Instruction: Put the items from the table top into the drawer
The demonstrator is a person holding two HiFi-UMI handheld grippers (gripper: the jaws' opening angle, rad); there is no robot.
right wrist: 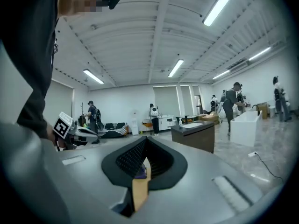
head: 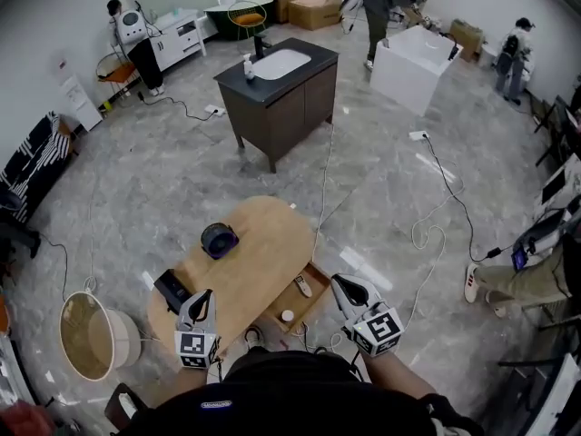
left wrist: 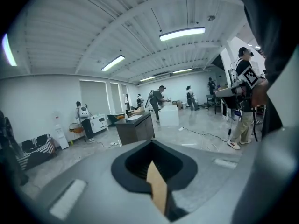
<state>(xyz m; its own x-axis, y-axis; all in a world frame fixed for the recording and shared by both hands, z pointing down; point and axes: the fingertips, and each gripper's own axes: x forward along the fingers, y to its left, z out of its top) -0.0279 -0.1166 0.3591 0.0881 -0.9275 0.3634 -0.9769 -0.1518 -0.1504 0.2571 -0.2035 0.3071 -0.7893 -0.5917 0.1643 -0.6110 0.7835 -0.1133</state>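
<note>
Findings at the table (head: 263,243):

- The drawer (head: 315,300) is standing pulled out from the table's right side. Two things are lying in it: a pale piece (head: 302,286) and a small disc (head: 287,316).
- Two things are waiting on the tabletop: a dark purple roll (head: 219,240) towards the far end and a black box (head: 171,290) at the near left edge.
- The left gripper (head: 203,298) is hovering at the table's near edge, just beside the box but not touching it. Its jaws are pressing together with nothing between them.
- The right gripper (head: 339,284) is hovering just off the table's near right, beside the drawer. Its jaws are also fully together. A purple fleck is showing at the pads; what it is cannot be told.

Assessment: the job is running at about half, with the roll and box outstanding and neither tong carrying anything.
</note>
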